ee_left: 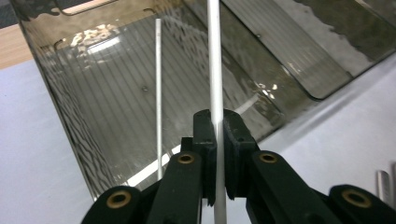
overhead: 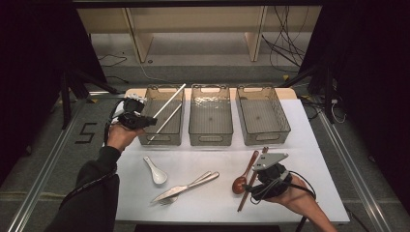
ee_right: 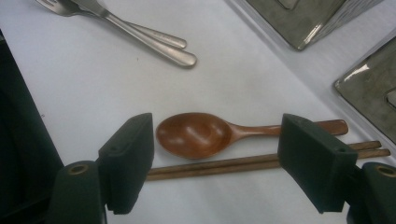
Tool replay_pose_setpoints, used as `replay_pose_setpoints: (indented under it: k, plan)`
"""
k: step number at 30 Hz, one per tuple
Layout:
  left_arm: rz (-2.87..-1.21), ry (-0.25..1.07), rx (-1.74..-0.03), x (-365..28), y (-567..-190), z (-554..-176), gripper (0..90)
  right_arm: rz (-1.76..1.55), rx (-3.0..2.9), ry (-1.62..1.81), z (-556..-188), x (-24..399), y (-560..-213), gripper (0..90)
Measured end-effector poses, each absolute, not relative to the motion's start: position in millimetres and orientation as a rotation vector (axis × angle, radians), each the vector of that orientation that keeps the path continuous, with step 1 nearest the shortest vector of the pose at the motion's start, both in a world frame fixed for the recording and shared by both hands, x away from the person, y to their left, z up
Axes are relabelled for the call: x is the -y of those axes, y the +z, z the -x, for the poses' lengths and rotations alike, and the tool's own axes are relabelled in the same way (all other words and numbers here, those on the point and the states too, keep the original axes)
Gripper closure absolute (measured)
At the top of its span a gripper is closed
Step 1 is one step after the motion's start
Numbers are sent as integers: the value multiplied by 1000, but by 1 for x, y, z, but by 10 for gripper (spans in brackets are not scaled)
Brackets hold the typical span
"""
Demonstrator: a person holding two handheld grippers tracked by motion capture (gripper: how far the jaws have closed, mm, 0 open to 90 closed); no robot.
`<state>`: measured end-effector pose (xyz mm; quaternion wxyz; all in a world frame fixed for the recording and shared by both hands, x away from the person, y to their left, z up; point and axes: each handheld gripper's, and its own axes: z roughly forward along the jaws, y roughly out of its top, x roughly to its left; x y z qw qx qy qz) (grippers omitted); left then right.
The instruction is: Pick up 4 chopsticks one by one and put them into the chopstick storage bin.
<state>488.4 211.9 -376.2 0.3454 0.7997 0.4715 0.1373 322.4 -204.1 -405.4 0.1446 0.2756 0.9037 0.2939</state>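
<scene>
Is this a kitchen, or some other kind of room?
Probably not a kitchen: it looks like a lab or workshop set up for recording. Cables lie loose on the floor, black curtains hang at the sides, and the white table holds three clear bins and some cutlery for sorting.

black "5" on the floor (overhead: 85,133)

The table (overhead: 309,159) has a white top and stands on a grey floor (overhead: 43,145). At 12 o'clock a light wooden shelf (overhead: 193,29) stands behind it. Black cables (overhead: 285,48) lie on the floor at 1 o'clock. Dark curtains (overhead: 29,58) hang at 9 and 3 o'clock.
</scene>
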Motion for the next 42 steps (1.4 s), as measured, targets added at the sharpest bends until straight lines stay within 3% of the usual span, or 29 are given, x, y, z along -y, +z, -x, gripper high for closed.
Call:
replay_pose_setpoints:
  k: [29,33,42]
  plan:
    - [-2076,356,-1416,-207,-402,-535,833,-792,-2599,880,-320,206,-404,243]
    - [-2042,385,-1438,-205,-400,-535,598,-794,-2605,876,-320,206,-404,244]
    - [-2000,344,-1336,-202,-381,-507,406,-794,-2603,872,-320,206,-405,244]
